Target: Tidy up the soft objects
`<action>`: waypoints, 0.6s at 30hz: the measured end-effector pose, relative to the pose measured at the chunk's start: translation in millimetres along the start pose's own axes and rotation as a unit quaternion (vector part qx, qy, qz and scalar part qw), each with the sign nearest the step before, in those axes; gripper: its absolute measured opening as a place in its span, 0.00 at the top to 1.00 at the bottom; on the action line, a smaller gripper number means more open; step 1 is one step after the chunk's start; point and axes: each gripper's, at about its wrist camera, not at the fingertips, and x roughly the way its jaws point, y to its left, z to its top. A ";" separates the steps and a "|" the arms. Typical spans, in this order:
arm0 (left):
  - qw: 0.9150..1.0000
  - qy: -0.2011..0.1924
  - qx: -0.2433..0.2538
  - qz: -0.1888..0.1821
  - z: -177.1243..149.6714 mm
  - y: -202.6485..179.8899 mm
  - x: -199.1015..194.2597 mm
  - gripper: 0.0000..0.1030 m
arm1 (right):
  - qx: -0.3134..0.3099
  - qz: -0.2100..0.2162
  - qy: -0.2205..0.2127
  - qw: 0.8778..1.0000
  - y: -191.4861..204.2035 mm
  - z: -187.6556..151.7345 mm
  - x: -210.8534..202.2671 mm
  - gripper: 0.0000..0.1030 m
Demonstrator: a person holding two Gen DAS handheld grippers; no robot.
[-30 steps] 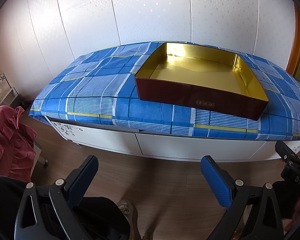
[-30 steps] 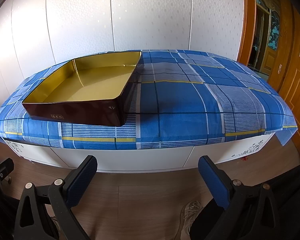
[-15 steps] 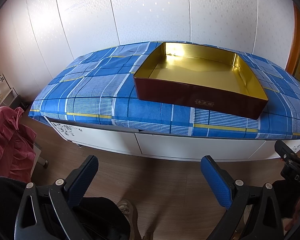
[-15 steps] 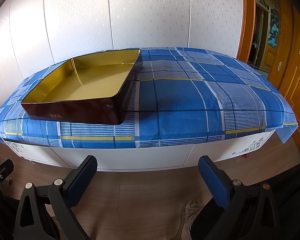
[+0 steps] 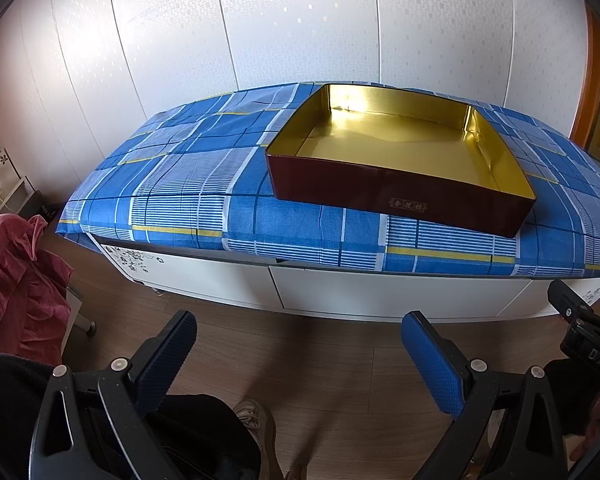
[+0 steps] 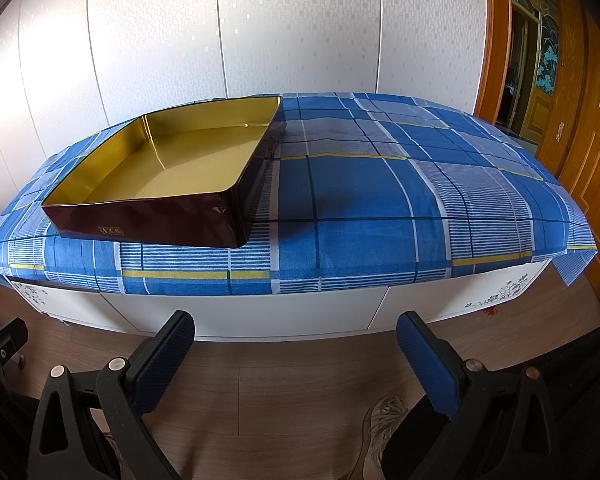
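A dark red box with a gold inside (image 5: 396, 152) stands empty on a low white cabinet covered with a blue plaid cloth (image 5: 188, 184). It also shows in the right wrist view (image 6: 160, 184), left of the bare cloth (image 6: 380, 200). A pink-red cloth heap (image 5: 16, 280) lies at the far left, off the cabinet. My left gripper (image 5: 300, 356) is open and empty, above the wooden floor in front of the cabinet. My right gripper (image 6: 296, 356) is open and empty, also short of the cabinet.
White wall panels stand behind the cabinet. A wooden door (image 6: 580, 120) is at the right. The person's shoes (image 5: 256, 424) and dark legs are on the wooden floor (image 6: 300, 400) below the grippers. The right gripper's body (image 5: 584, 332) shows at the left view's right edge.
Both views have shifted slightly; the cabinet and box sit a little higher in the frames. Both grippers stay open and empty.
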 end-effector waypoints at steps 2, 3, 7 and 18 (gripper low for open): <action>1.000 0.001 0.001 0.000 -0.1 -0.2 0.1 0.00 | 0.000 -0.001 0.000 1.000 0.1 -0.2 0.6 0.00; 1.000 0.001 -0.001 -0.002 -0.2 0.1 0.0 0.00 | 0.000 0.000 0.000 1.000 0.0 -0.4 0.3 0.00; 1.000 -0.016 -0.011 -0.012 -1.3 -0.5 -0.4 0.00 | 0.000 0.000 0.001 1.000 0.5 -0.1 1.1 0.00; 0.991 0.078 -0.029 -0.103 -9.7 5.1 31.9 0.00 | -0.089 0.006 0.057 0.994 19.7 -13.6 32.4 0.00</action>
